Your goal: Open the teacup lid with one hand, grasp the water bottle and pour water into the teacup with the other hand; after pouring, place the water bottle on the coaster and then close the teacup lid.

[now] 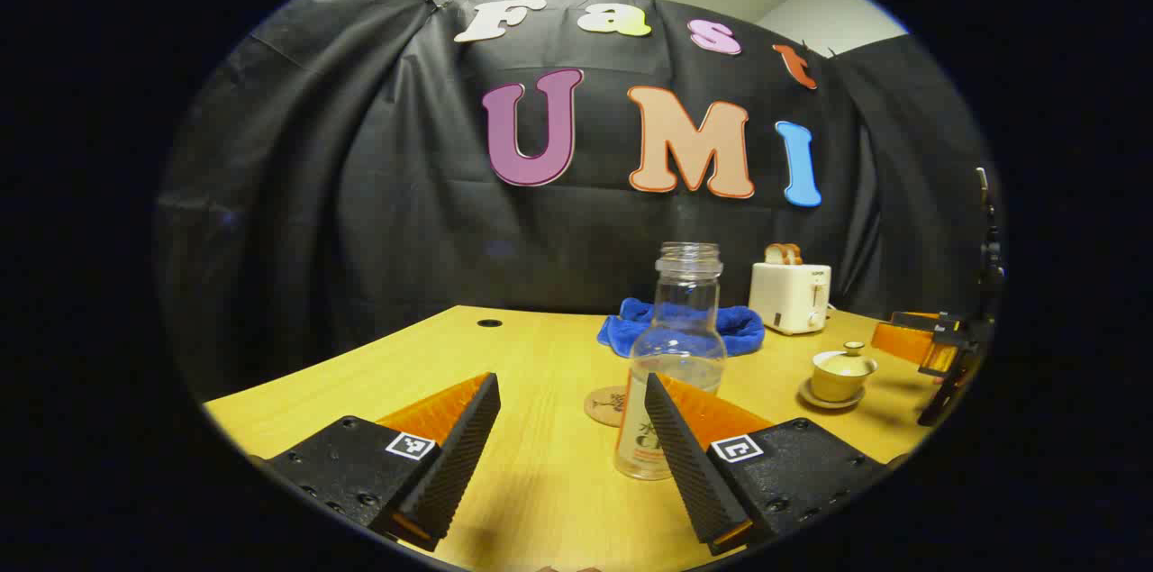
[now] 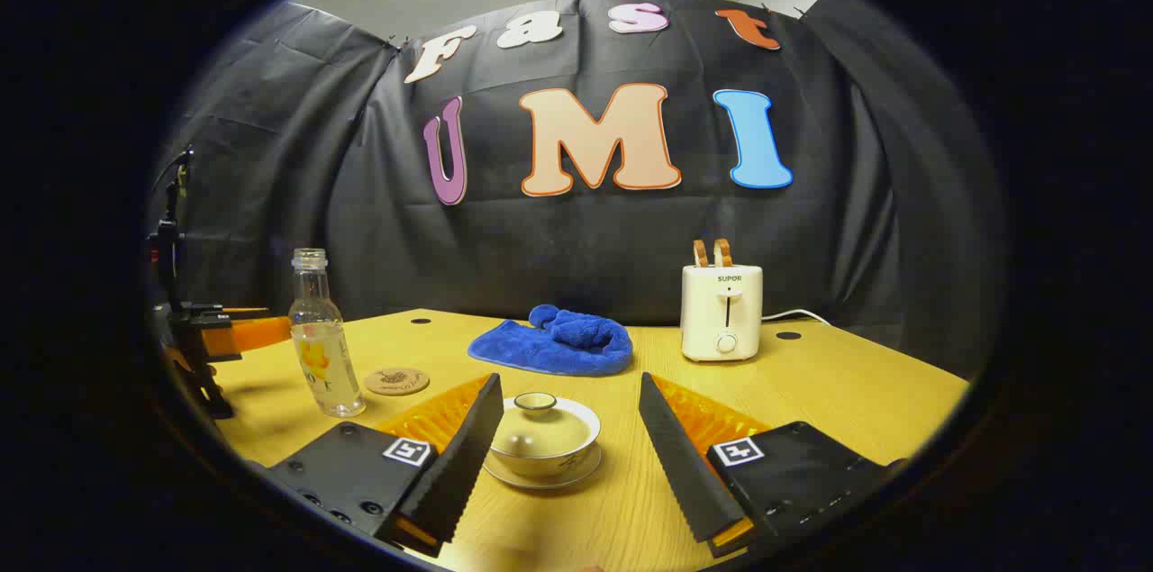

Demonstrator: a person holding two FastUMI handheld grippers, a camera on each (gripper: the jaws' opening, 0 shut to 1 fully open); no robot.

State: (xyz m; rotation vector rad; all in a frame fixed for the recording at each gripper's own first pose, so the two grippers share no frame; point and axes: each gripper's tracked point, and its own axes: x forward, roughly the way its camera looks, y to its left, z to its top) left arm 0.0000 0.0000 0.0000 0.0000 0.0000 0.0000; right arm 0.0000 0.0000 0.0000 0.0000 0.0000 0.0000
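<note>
A clear uncapped water bottle (image 1: 677, 356) stands on the wooden table, partly behind the right finger of my open left gripper (image 1: 569, 432); its base holds a little water. In the right gripper view the same bottle (image 2: 321, 338) stands at the left, with the round cork coaster (image 2: 396, 381) beside it. The cream teacup (image 2: 543, 437), lid on, rests on its saucer between the fingers of my open right gripper (image 2: 567, 441), untouched. In the left gripper view the teacup (image 1: 842, 372) sits to the right and the coaster (image 1: 605, 405) lies behind the bottle.
A crumpled blue cloth (image 2: 554, 342) lies at the back of the table, and a white toaster (image 2: 721, 311) with bread stands to its right. The other gripper (image 1: 941, 351) shows at the right edge of the left gripper view. Two cable holes pierce the tabletop (image 2: 865, 392).
</note>
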